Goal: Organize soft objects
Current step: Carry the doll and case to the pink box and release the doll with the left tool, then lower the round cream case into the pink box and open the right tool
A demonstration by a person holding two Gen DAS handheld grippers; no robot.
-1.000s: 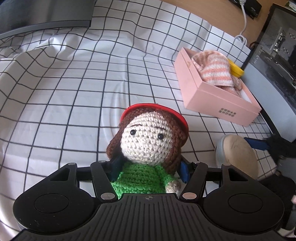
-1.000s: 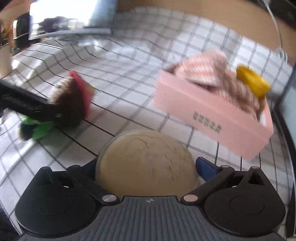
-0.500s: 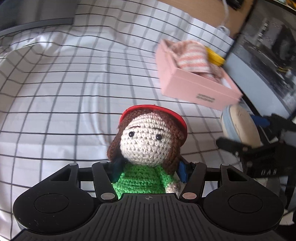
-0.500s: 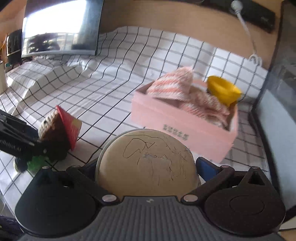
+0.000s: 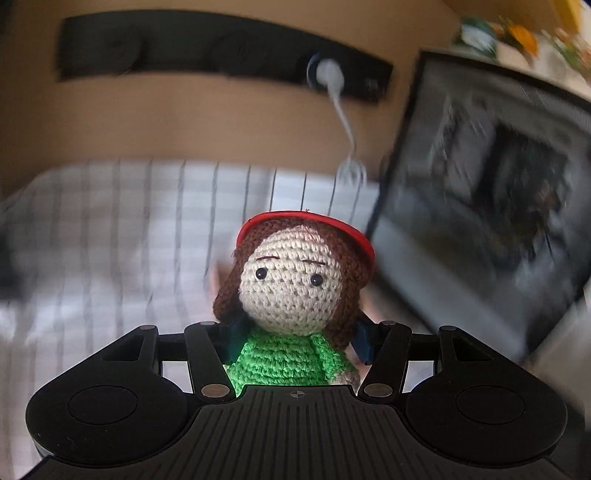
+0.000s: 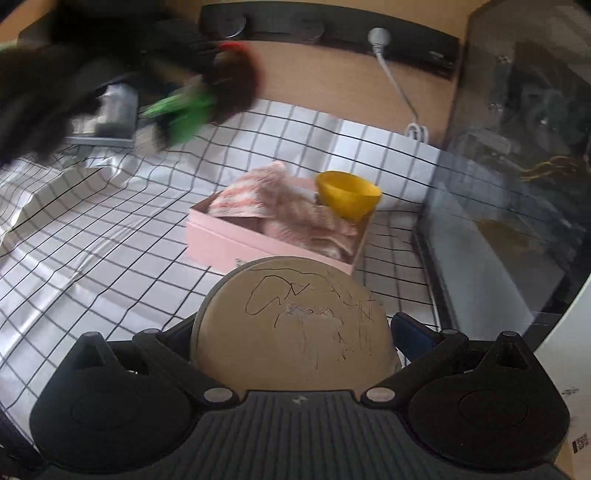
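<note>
A crocheted doll (image 5: 295,291) with brown hair, a red cap and a green top sits upright between the fingers of my left gripper (image 5: 295,341), which is shut on its body. In the right wrist view the same doll (image 6: 221,88) shows blurred at the upper left, high above the cloth. My right gripper (image 6: 295,332) is shut on a round tan cushion (image 6: 291,325) with pen scribbles. Beyond it a pink box (image 6: 273,236) rests on the checked cloth, holding a pink striped knit (image 6: 288,210) and a yellow bowl (image 6: 349,194).
A white cloth with a black grid (image 6: 110,236) covers the table. A dark glass-fronted case (image 6: 517,166) stands along the right. A black power strip (image 6: 332,33) with a white cable (image 6: 399,88) runs along the back wall. A grey object (image 6: 110,118) lies at the far left.
My left gripper has risen with the doll and tilted up toward the back wall. My right gripper has lifted the cushion, so the pink box looks farther off and lower.
</note>
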